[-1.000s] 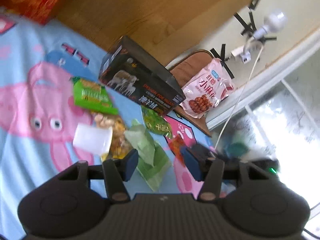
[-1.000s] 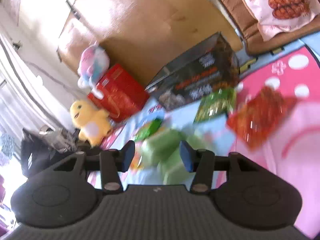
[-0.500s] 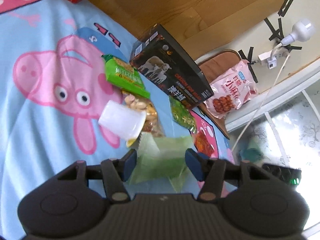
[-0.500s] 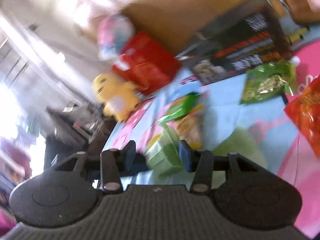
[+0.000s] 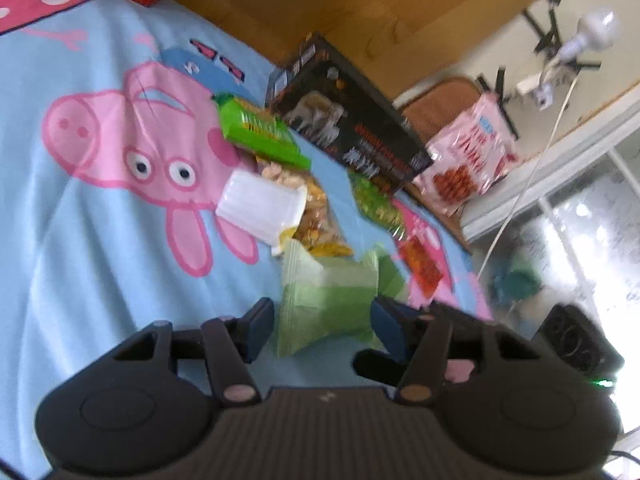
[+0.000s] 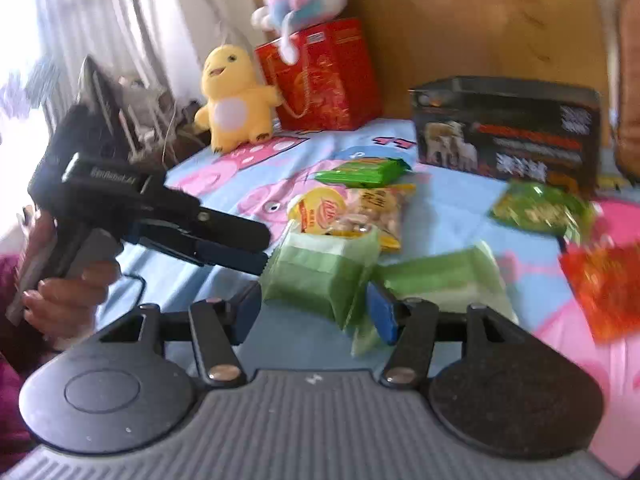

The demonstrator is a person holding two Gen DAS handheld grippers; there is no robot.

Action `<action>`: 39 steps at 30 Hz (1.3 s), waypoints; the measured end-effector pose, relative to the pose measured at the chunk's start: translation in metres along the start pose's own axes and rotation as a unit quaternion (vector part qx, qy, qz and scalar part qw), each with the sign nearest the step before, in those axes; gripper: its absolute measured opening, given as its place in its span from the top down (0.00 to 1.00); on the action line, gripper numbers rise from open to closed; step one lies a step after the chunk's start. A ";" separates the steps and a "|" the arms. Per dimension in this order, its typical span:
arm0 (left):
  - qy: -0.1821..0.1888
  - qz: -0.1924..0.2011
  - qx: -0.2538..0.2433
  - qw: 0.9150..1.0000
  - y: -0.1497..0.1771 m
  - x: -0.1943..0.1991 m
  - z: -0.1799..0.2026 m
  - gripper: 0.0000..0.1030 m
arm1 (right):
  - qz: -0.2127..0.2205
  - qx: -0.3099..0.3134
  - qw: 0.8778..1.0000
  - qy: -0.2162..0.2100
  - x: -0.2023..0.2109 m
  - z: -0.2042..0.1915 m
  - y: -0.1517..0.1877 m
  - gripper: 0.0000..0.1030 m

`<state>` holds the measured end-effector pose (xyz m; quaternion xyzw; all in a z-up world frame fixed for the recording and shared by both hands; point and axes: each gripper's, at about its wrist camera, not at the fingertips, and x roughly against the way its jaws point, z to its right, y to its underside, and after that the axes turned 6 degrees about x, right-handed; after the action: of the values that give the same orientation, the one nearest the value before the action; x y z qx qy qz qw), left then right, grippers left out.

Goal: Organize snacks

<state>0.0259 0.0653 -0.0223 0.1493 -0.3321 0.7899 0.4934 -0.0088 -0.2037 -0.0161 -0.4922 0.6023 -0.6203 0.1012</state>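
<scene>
Lower centre of left wrist view: pale green crinkled plastic snack packet (image 5: 326, 300) on blue cartoon bedsheet (image 5: 80, 240), between my left gripper (image 5: 322, 326) pads, spread, not pinching. Right gripper (image 6: 316, 308) likewise released. Packet light, soft, slippery; best pinched mid-body.
</scene>
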 end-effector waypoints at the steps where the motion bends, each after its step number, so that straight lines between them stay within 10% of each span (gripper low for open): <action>1: -0.003 0.003 -0.005 1.000 0.001 -0.002 0.002 0.60 | -0.011 0.006 1.000 0.020 -0.005 -0.003 -0.001 0.41; 12: 0.055 0.019 -0.043 0.997 -0.028 0.019 0.046 0.70 | 0.018 -0.016 0.999 0.031 0.015 0.000 -0.015 0.62; 22: 0.060 0.067 -0.125 0.988 -0.117 -0.036 0.118 0.71 | 0.136 -0.027 0.983 0.121 0.029 0.036 -0.070 0.63; 29: 0.025 0.086 -0.097 0.991 -0.160 -0.071 0.105 0.65 | 0.161 -0.055 0.960 0.224 0.004 0.089 -0.105 0.61; 33: 0.031 0.116 -0.084 0.989 -0.148 -0.032 0.071 0.60 | 0.183 -0.128 0.961 0.163 0.022 0.100 -0.086 0.52; 39: 0.003 0.102 0.002 0.995 -0.118 0.001 0.000 0.59 | 0.100 -0.191 0.975 0.058 -0.001 0.089 -0.059 0.51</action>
<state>0.1290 0.1004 0.0231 0.1135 -0.3422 0.8371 0.4114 0.0845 -0.2458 0.0148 -0.4030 0.7605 -0.5082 0.0321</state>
